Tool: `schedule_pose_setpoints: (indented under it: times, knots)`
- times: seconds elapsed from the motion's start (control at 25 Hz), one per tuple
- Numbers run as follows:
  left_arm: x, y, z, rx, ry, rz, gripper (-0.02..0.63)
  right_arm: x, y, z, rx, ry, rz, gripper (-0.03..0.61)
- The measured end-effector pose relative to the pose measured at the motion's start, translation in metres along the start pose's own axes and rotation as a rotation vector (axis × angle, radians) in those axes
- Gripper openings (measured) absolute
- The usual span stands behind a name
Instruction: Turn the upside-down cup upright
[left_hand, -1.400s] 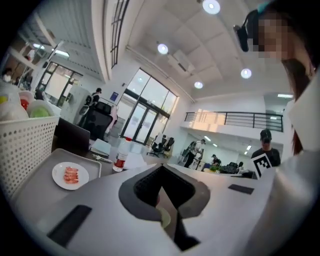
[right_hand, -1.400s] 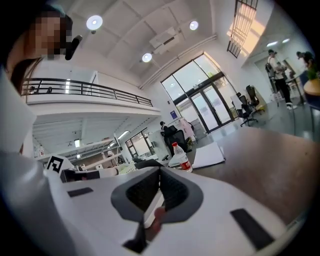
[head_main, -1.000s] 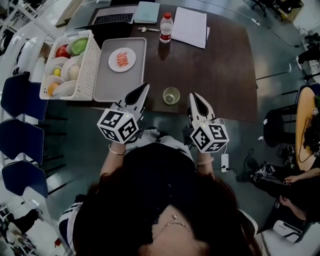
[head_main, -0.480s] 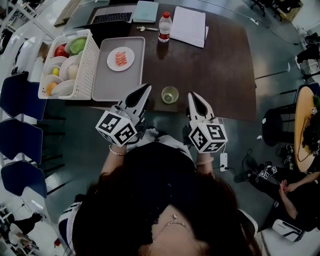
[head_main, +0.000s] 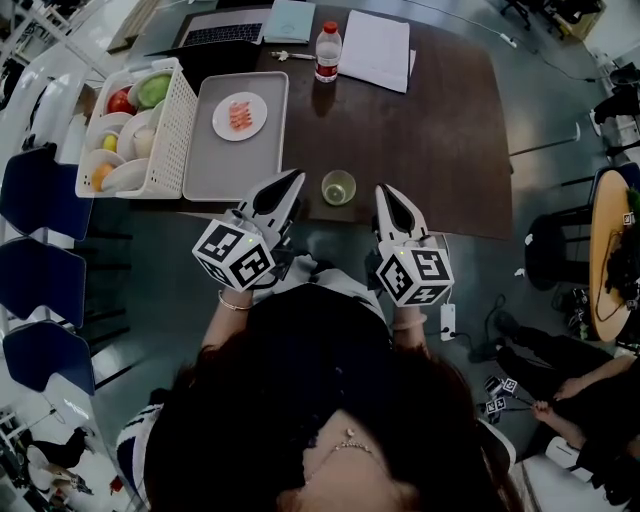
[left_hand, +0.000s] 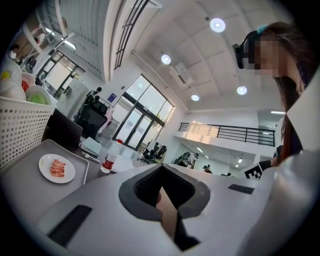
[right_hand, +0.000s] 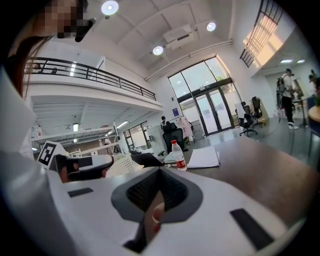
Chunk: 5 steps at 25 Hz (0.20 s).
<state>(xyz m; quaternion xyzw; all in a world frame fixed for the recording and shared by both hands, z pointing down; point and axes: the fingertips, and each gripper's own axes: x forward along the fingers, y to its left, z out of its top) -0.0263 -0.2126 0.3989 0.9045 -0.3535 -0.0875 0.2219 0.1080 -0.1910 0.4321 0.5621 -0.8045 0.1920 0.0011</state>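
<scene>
Head view, nearest: the person stands at the near edge of the table (head_main: 440, 150), a gripper in each hand, both pointing away over the edge.
Left gripper (head_main: 290, 180): clenched on nothing; in the left gripper view the jaws meet with no object between them. It sits just left of the cup.
Right gripper (head_main: 386, 194): also clenched and empty, just right of the cup.
Cup (head_main: 339, 187): stands on the table close to the near edge, between the two gripper tips and touching neither. From above it reads as a pale, greenish see-through ring; I cannot tell which end is up.
Handling: likely light, stiff and smooth-walled, so it may slip under a weak pinch; if glass, it could break if knocked off the edge so near it.
Where to hold: probably across the side wall, jaws opened first, with room left to roll the wrist.
Tray (head_main: 225, 165): grey, left of the cup, carrying a white plate (head_main: 240, 116) with pinkish food.
Basket (head_main: 180, 130): white, touching the tray's left side, holding bowls and fruit.
Far end: bottle (head_main: 326, 52) with red label, white papers (head_main: 378, 50) to its right, laptop (head_main: 220, 35) to its left.
In the way: nothing lies between either gripper and the cup; the tray corner is the closest neighbour on the left.
</scene>
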Motion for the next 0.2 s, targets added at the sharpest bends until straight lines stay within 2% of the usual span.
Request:
schedule_pose_setpoints:
  times: [0.2]
  knots:
    - [0.0026,0.0049,-0.0092,-0.017,0.034,0.035,0.001,-0.0004,-0.0016,-0.0042,-0.006,0.015,-0.001,0.017]
